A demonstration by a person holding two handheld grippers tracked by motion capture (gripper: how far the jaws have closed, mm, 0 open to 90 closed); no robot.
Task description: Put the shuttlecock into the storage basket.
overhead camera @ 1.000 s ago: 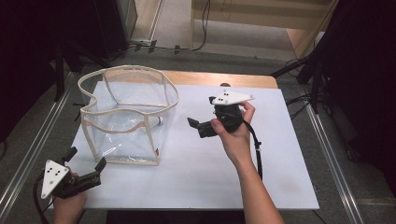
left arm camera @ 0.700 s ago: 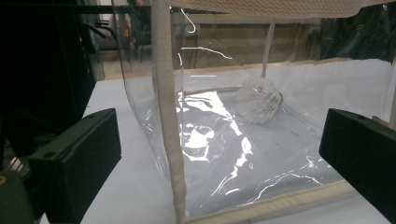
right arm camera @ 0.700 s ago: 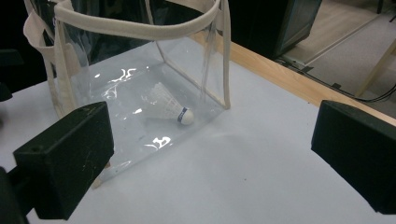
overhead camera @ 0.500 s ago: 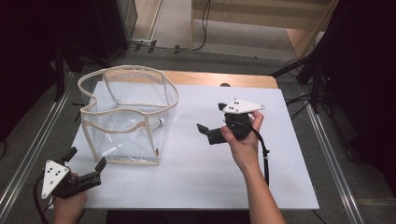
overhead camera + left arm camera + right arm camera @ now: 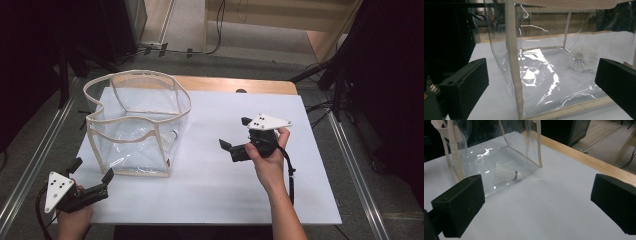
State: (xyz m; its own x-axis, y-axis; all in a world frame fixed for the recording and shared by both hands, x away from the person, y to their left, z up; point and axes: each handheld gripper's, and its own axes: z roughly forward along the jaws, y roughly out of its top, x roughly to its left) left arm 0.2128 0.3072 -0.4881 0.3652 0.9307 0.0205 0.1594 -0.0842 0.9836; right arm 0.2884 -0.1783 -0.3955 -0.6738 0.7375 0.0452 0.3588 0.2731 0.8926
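A clear plastic bag (image 5: 135,125) with beige trim stands open-topped on the left half of the white table (image 5: 215,190). A white shuttlecock (image 5: 507,175) lies on its side inside it, near the bag's bottom edge. From the left gripper view the shuttlecock (image 5: 581,58) shows through the bag (image 5: 514,62) wall. My left gripper (image 5: 91,170) is open and empty at the table's near left corner, just short of the bag. My right gripper (image 5: 234,133) is open and empty to the right of the bag, above the table's middle, jaws pointing toward it.
A wooden strip (image 5: 240,85) runs along the table's far edge. Metal rails flank the table on both sides. Dark stands and cables sit on the floor behind and to the right. Bare white surface lies between the bag and the right gripper.
My right gripper has drawn back to the right, away from the bag, with nothing in it. The left gripper and the bag have stayed put.
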